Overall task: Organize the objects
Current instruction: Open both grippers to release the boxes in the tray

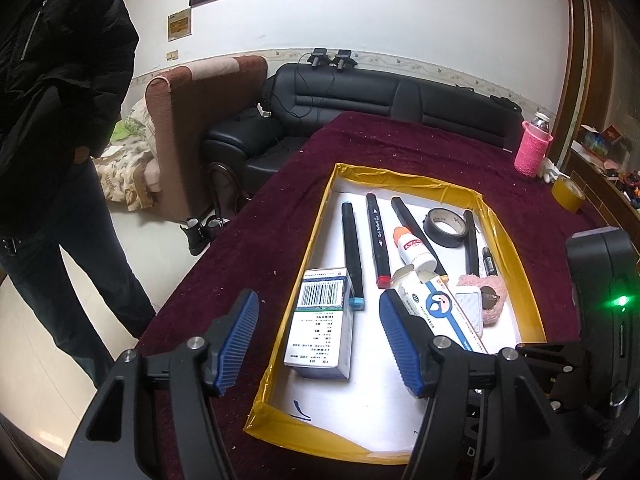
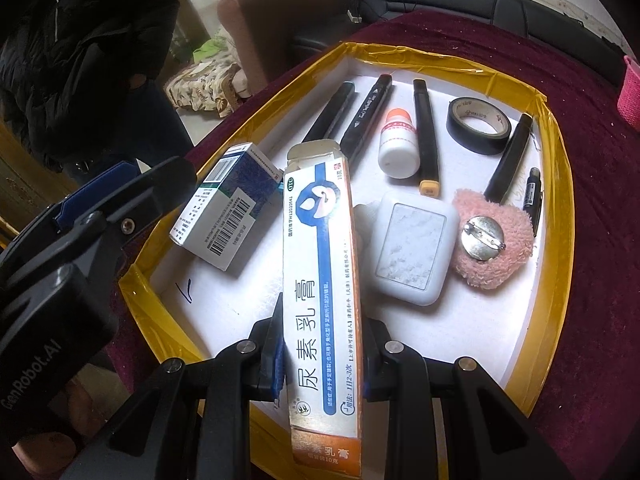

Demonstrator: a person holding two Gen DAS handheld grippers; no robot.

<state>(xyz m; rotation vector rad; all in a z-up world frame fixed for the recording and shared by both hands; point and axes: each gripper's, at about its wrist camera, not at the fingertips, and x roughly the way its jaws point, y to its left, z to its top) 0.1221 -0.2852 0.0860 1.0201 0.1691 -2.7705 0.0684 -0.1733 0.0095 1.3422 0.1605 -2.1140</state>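
Desk (image 1: 360, 148) under maroon cloth is carrying a white tray (image 1: 420, 178) with a yellow taped rim. Person in a dark jacket (image 1: 60, 80) is standing beside the desk, black sofa (image 1: 360, 92) behind it.

Left claw (image 1: 316, 342) is hanging spread over the tray's near left part, nothing between the blue pads; medicine box (image 1: 320, 328) is lying flat in the tray right below the gap.

Right claw (image 2: 322, 360) is pinching the long ointment box (image 2: 320, 280) by its near end, far end with its open flap raised over the tray middle.

Rest of the tray, all lying flat:
- four black markers (image 2: 426, 136) in a rough row at the far side
- white case (image 2: 412, 248) just right of the ointment box
- pink plush heart (image 2: 492, 240) beside the case, pin side up
- black tape roll (image 2: 478, 124) near the far right corner
- white bottle (image 2: 398, 148) with an orange cap, between two markers
- small black pen (image 2: 534, 196) at the right wall
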